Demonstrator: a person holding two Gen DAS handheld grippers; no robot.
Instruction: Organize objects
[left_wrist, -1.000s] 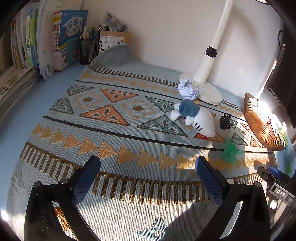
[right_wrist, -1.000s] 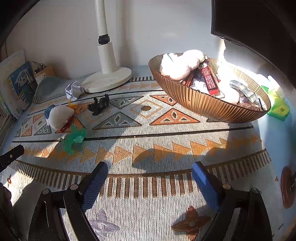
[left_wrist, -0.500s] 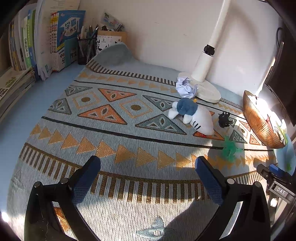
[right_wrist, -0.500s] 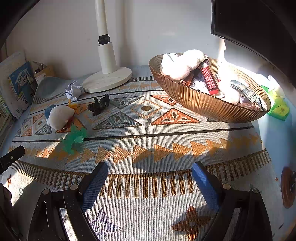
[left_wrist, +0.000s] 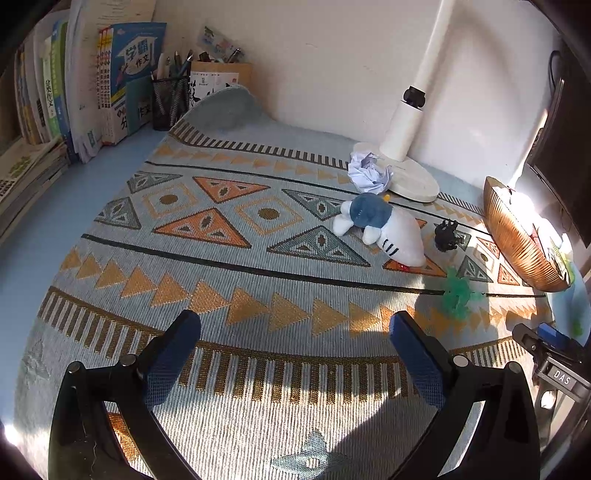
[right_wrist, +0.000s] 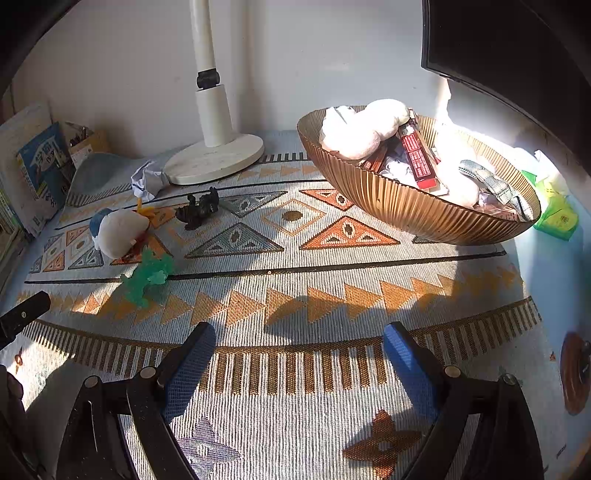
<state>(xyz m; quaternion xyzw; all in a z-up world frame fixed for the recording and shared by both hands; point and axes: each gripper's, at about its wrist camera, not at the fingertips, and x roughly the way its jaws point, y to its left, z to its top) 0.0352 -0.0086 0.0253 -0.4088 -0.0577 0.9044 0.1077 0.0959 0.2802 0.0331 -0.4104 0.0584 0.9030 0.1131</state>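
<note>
Both grippers gape empty: the left gripper (left_wrist: 294, 334) alone shows books (left_wrist: 110, 81) beyond its left finger; the right gripper (right_wrist: 299, 345) alone shows the ribbed bowl's (right_wrist: 417, 210) contents beyond its right finger.

White wall (left_wrist: 332, 74) – sunlit patterned mat (right_wrist: 295, 295), blue desk (left_wrist: 22, 258), books (left_wrist: 55, 92).

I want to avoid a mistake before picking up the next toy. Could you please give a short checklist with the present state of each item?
1. Left gripper open and holding nothing: ok.
2. Right gripper open and holding nothing: ok.
3. Green toy lies apart from the plush toy and black figure: ok.
4. Mat between right gripper and green toy free of things: ok.
5. Room left in the basket: cannot tell; it looks quite full.
</note>
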